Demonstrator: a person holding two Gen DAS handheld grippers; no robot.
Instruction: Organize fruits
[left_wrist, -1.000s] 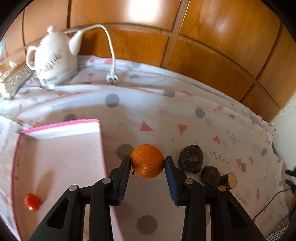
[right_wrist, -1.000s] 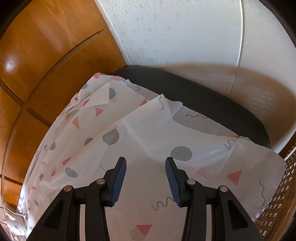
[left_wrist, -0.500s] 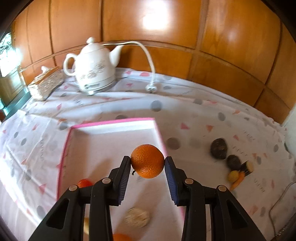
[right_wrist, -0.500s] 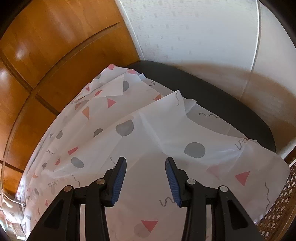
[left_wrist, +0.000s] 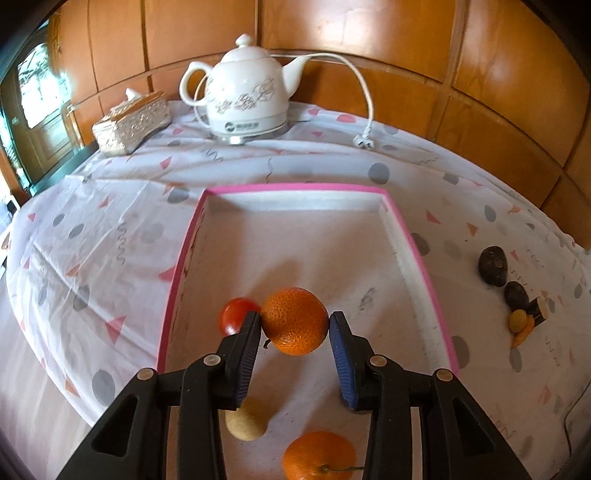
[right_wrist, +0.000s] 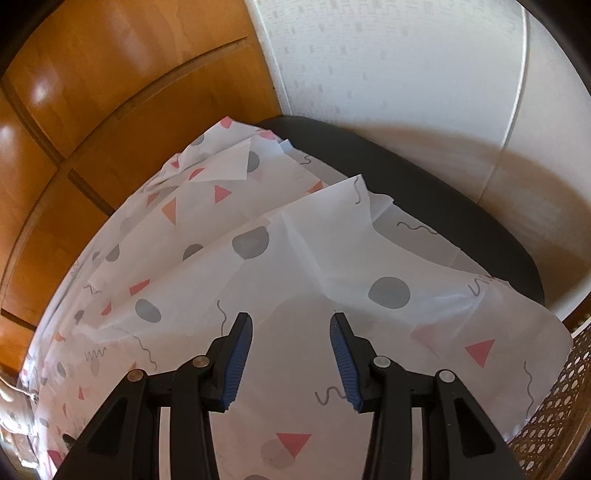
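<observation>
Two grippers: both are showing, one per wrist view.
Left gripper (left_wrist: 294, 325): it is clenching an orange (left_wrist: 294, 320) between its blue pads, holding it in the air above the tray.
Right gripper (right_wrist: 292, 339): its jaws are standing apart with nothing between them, hovering over the cloth.
Tray (left_wrist: 413, 251): a white box with a pink rim is lying on the table, holding a red tomato (left_wrist: 236, 314) at 9 o'clock of the held orange, plus a pale round fruit (left_wrist: 247, 421) and a second orange (left_wrist: 317, 456) at 6 o'clock.
Surface: a white tablecloth (left_wrist: 110, 240) printed with grey dots and pink triangles is covering the table; its corner is draping over a dark edge in the right view.
Loose items: dark fruits (left_wrist: 493, 266) are sitting at 3 o'clock of the tray, well apart from it.
Room: orange wood panelling (left_wrist: 369, 33) is backing the table; a white electric kettle (left_wrist: 251, 96) and a tissue box (left_wrist: 131, 120) are standing at 12 and 11 o'clock.
</observation>
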